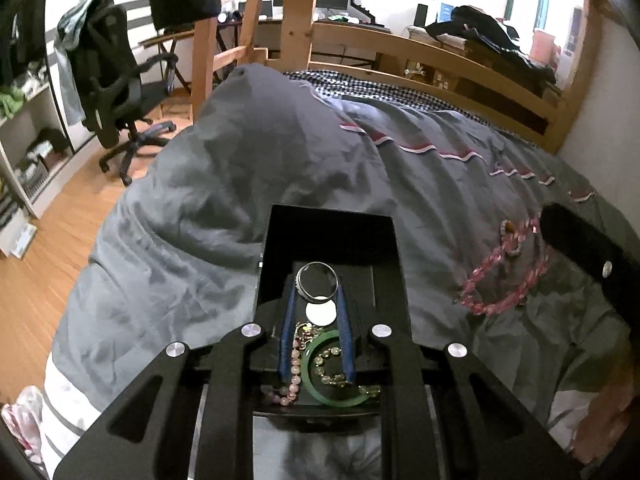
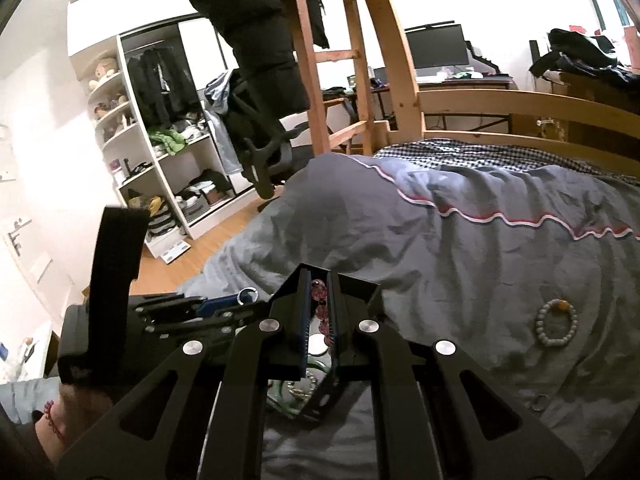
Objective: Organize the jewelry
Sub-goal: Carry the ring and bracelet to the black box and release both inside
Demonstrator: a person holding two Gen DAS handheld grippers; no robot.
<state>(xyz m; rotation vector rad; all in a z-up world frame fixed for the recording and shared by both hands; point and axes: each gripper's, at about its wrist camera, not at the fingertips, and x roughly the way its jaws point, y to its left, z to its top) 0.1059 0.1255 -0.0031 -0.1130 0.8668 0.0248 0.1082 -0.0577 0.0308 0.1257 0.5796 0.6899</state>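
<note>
Left tongs (image 1: 318, 288) grip a silver bangle (image 1: 317, 280) over the black box (image 1: 276, 240); right tongs (image 2: 319, 292) pinch a red bead bracelet (image 2: 320, 300) above the bed (image 2: 480, 248).

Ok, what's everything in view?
open black jewellery box: one, black, on the duvet
green glassy bangle: one, green, in the box
pale pink bead bracelet: one, pink, in the box
white round disc: one, white, in the box
pink crystal bead strand: one, pink, on duvet
whitish bead bracelet: one, whitish, on duvet
grey duvet: one, grey, over the bed
silver metal bangle: one, silver, in left tool
dark red bead strand: one, red, in right tool
left tool: one, black, over the box
right tool: one, black, beside it
</note>
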